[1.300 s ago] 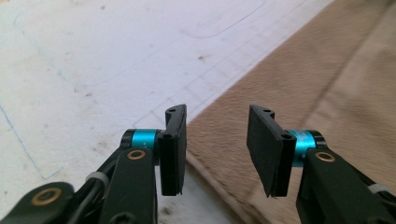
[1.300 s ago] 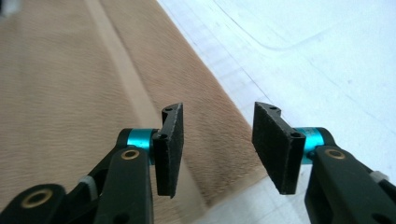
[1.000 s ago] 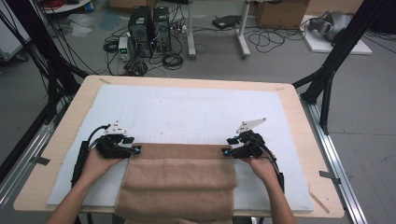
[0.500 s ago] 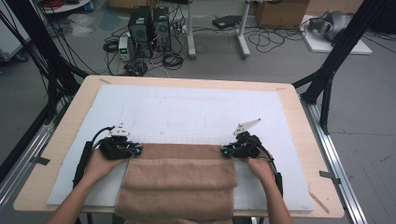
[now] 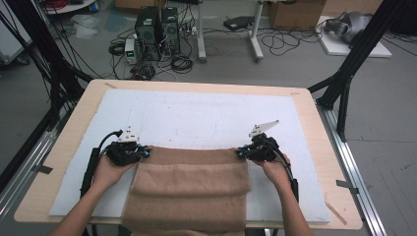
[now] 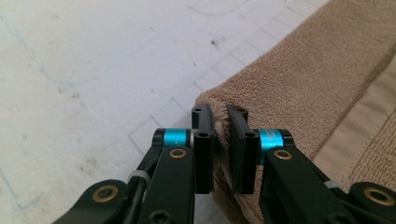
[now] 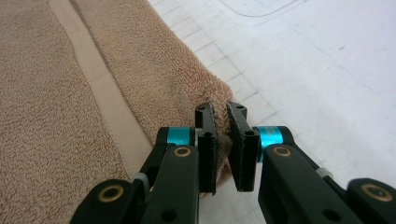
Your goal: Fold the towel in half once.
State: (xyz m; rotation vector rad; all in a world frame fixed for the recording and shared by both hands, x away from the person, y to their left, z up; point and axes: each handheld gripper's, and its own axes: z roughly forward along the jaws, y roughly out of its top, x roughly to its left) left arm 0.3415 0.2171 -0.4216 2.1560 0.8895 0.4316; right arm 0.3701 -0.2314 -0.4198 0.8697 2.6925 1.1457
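Both sets of fingers have just been closing: your left gripper [image 5: 142, 151] now pinches the far left corner of the brown towel [image 5: 189, 189], seen between its fingers [image 6: 203, 140] in the left gripper view, and your right gripper [image 5: 242, 152] clamps the far right corner [image 7: 219, 105]. The towel lies folded at the near edge of the white mat [image 5: 196, 118] on the worktop [image 5: 314, 128], near part hanging over. Both corners look secured, so lifting or folding is likely next.
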